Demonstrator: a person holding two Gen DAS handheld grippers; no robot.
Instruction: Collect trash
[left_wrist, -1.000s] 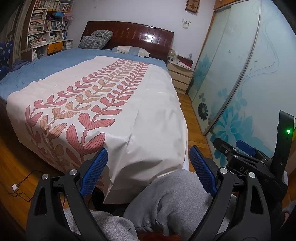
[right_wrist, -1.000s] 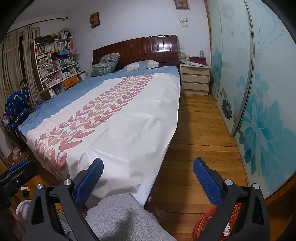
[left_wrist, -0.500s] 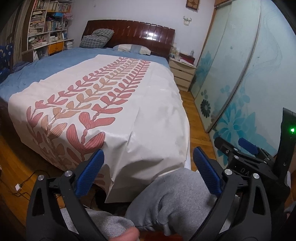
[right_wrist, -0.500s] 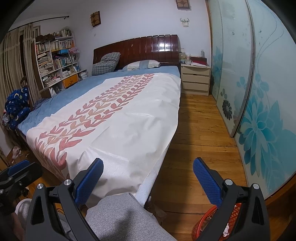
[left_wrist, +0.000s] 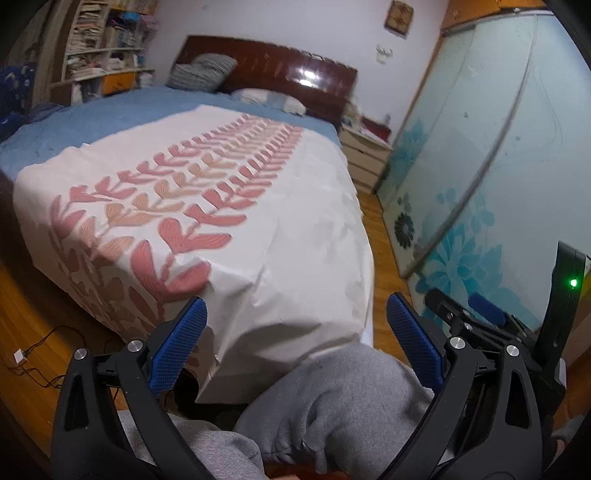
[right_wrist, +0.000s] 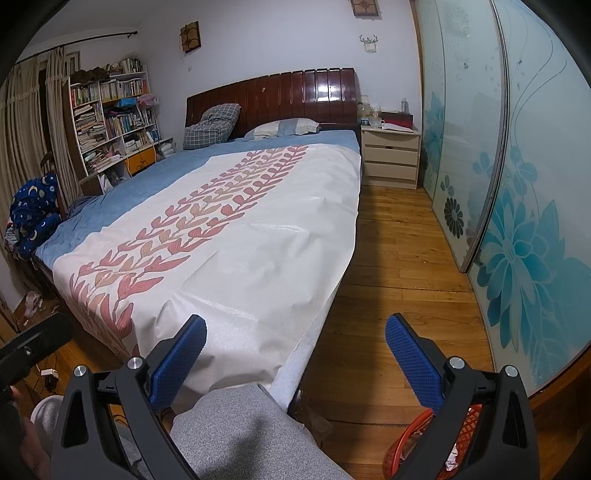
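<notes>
My left gripper (left_wrist: 295, 339) is open and empty, held above the person's grey-trousered knees at the foot of the bed (left_wrist: 207, 206). My right gripper (right_wrist: 295, 350) is open and empty too, over a knee beside the bed's corner. It also shows at the right edge of the left wrist view (left_wrist: 491, 325). A red mesh basket (right_wrist: 417, 446) with scraps of trash in it stands on the wooden floor behind the right gripper's right finger. Some crumpled trash (right_wrist: 32, 300) lies on the floor at the far left of the bed.
The bed (right_wrist: 236, 236) has a white leaf-patterned cover. A bedside drawer unit (right_wrist: 389, 157) stands at its head, a bookshelf (right_wrist: 110, 114) on the left. Sliding glass wardrobe doors (right_wrist: 517, 206) line the right side. A charger and cable (left_wrist: 22, 356) lie on the floor.
The left gripper has tilted and shifted slightly, with the view blurred by motion. The right gripper has hardly moved.
</notes>
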